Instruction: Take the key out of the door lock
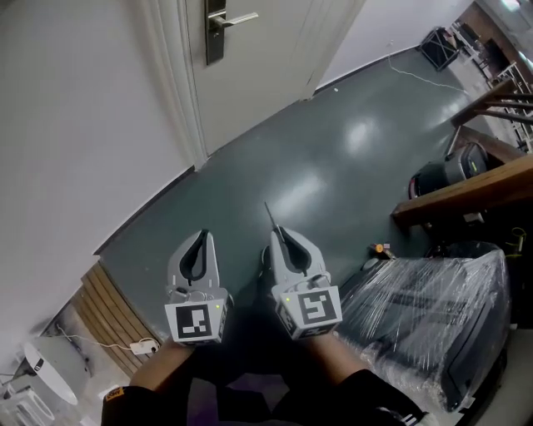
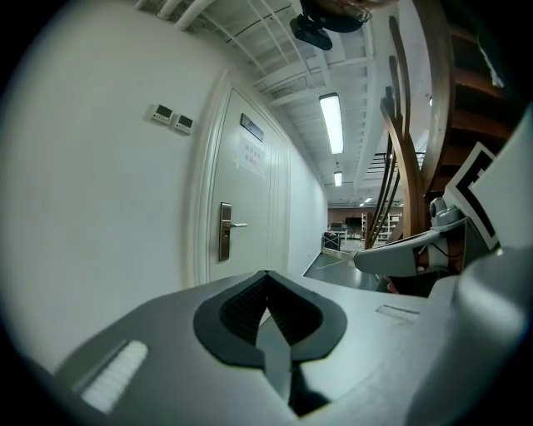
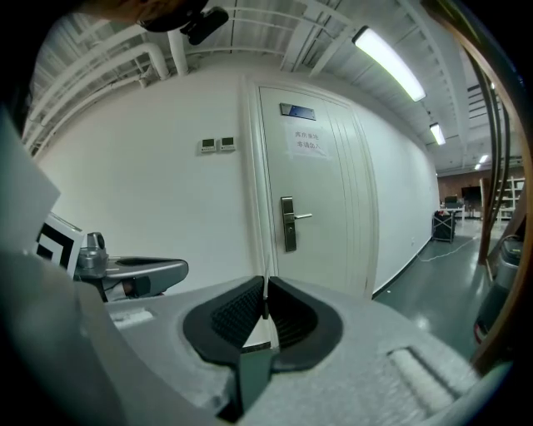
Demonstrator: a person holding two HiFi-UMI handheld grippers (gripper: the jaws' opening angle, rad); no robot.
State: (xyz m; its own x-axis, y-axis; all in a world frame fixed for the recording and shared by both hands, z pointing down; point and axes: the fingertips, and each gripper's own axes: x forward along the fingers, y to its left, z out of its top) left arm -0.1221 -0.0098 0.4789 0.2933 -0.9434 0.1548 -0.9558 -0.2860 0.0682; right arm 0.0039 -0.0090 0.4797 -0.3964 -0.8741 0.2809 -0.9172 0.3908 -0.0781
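A white door with a dark lock plate and a silver lever handle stands far ahead, also visible in the left gripper view as the lock plate and in the right gripper view as the lock plate. Whether anything sits in the lock is too small to tell. My right gripper is shut on a thin metal key, whose slim blade pokes out between the pads. My left gripper is beside it, jaws together and holding nothing. Both hang over the dark green floor, well short of the door.
To the right are a plastic-wrapped bundle, a wooden stair rail and a black floor machine. Wooden slats and a white round lamp lie at the lower left by the white wall.
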